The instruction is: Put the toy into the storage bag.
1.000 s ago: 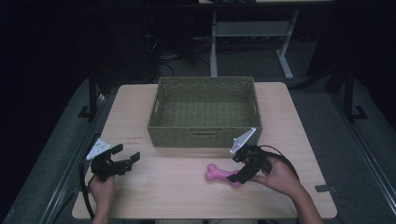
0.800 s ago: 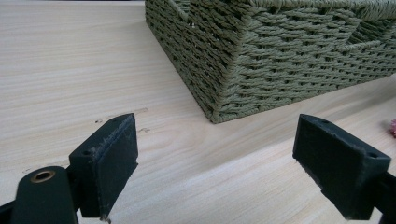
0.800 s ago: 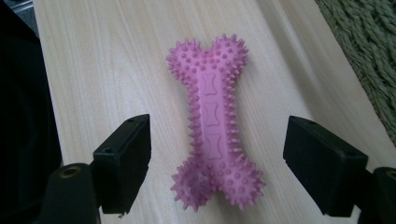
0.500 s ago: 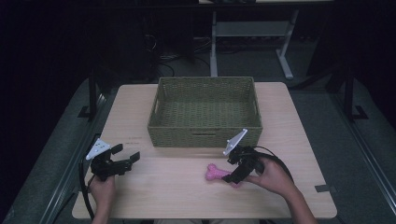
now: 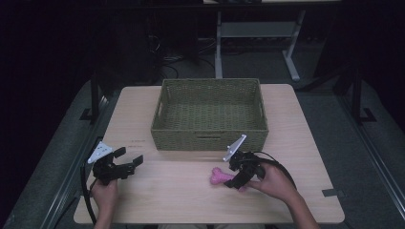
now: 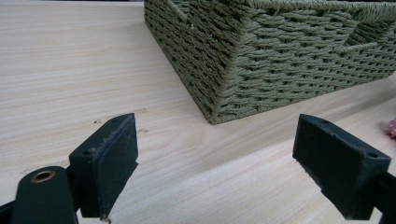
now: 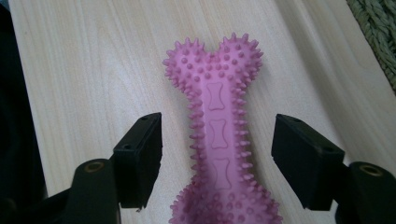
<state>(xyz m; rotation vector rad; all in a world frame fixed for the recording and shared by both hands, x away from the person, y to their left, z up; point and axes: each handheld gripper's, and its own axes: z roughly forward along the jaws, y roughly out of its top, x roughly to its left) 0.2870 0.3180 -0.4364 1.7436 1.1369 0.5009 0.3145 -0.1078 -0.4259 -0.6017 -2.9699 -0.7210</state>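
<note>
Pink spiky bone toy (image 7: 219, 140) is lying flat on the wooden table (image 5: 181, 200), its shaft sitting between the jaws of the right gripper (image 7: 217, 154).

Those jaws have just been closing, yet both pads are still standing clear of the toy's spikes. The left gripper (image 6: 215, 163) is resting near the table's left front with its jaws gaping wide over bare wood, facing a corner of the woven basket (image 5: 210, 138), which is sitting just beyond the toy.
</note>
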